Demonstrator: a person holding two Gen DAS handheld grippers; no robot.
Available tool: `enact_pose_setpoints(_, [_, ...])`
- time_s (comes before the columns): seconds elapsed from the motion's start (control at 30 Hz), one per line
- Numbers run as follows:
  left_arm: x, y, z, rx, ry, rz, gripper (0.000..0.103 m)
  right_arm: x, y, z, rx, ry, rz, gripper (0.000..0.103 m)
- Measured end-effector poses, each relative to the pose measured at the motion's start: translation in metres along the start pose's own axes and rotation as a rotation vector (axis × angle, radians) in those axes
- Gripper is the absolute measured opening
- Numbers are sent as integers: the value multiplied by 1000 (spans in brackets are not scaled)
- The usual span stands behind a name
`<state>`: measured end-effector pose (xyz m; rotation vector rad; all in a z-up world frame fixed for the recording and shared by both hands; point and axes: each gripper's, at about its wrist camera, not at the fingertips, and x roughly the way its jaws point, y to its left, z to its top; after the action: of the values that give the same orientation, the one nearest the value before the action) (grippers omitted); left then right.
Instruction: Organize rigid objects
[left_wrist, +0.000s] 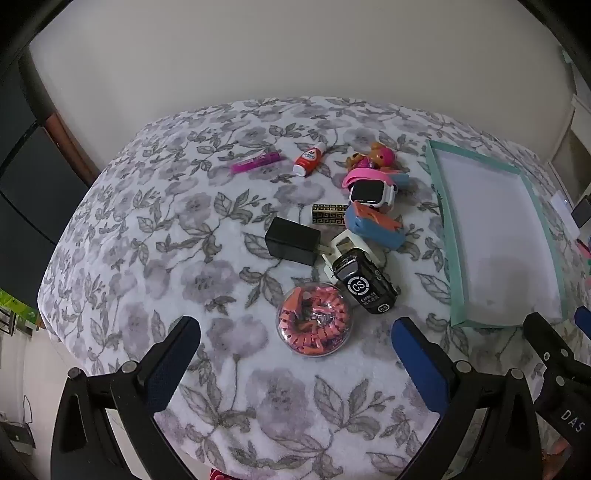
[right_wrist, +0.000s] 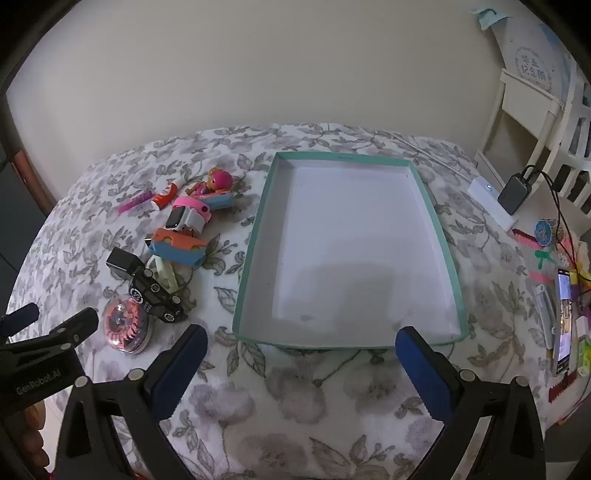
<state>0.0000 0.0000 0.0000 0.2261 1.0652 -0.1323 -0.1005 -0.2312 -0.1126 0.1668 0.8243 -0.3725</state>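
Toys sit in a pile on our flowered blanket (left_wrist: 155, 258): a black toy car (left_wrist: 364, 284), a smartwatch (left_wrist: 371, 192), a round clear case (left_wrist: 314, 325). Our green tray (right_wrist: 255, 236) lies beside them, near the right edge. Our left gripper (left_wrist: 295, 332) and right gripper (right_wrist: 301, 343) both stand wide apart, holding nothing.

Fuzzy matt floral cloth cover (left_wrist: 155, 229), matt card tray (right_wrist: 255, 236) with smooth white paper floor, glossy clear plastic dome case (left_wrist: 313, 320), glossy black toy car (left_wrist: 364, 284), matt black box (left_wrist: 292, 241), shiny plastic watch (left_wrist: 371, 192)
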Motion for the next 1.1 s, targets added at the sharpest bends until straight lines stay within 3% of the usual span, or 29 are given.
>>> enact_pose_setpoints(1.1, [4,2,-3,-6,8,2,103,4,1,-2,-8,18,-7,103])
